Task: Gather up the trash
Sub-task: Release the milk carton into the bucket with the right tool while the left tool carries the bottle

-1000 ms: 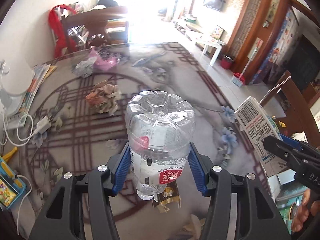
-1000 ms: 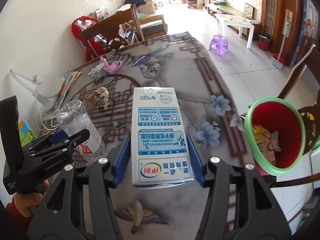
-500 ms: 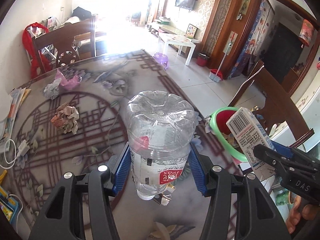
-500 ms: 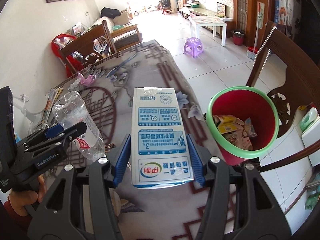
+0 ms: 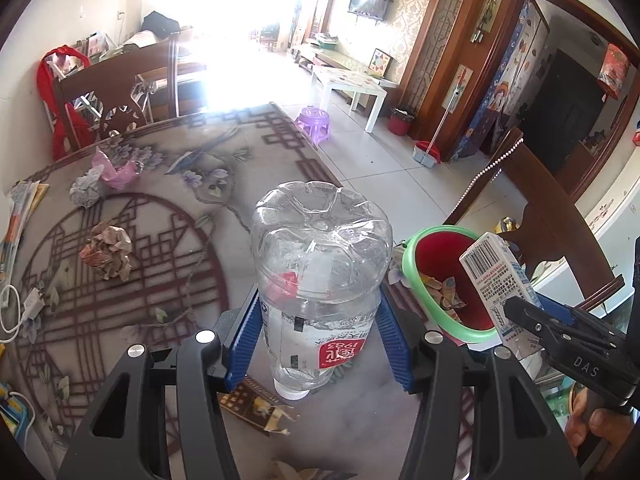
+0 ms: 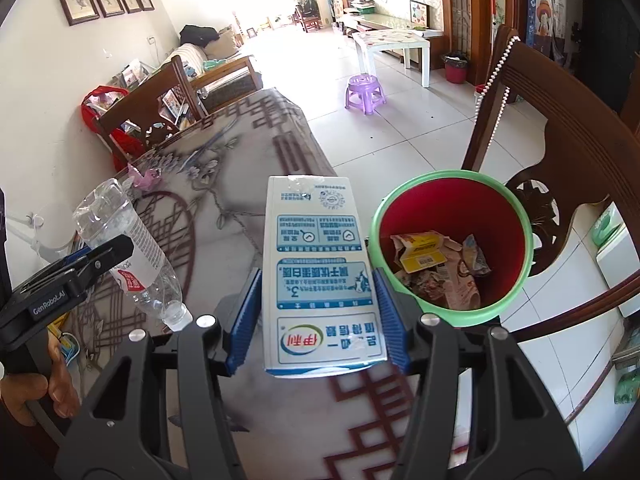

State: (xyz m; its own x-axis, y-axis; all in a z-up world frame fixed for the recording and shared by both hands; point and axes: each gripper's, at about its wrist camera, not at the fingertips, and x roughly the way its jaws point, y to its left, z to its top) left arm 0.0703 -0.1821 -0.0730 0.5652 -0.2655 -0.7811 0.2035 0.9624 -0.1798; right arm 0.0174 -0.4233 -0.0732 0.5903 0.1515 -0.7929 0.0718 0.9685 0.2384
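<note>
My right gripper [image 6: 316, 322] clamps the milk carton [image 6: 318, 268], its long axis running straight out ahead along the fingers, top end nearest me. The red bin [image 6: 452, 204] sits just right of it, past the table [image 6: 224, 184] edge (nearer this hand). My left gripper [image 5: 318, 334] pinches the clear bottle [image 5: 320, 276], cap toward me, base pointing away.

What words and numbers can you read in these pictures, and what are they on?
"1983", upside down: red label on the water bottle.
"DAS": side of the right claw.
"GenRobot.AI": side of the left claw.
"3": blue panel on the milk carton, upside down.
The carton's other print, its barcode digits and the yellow box in the bin: too small to read.
</note>
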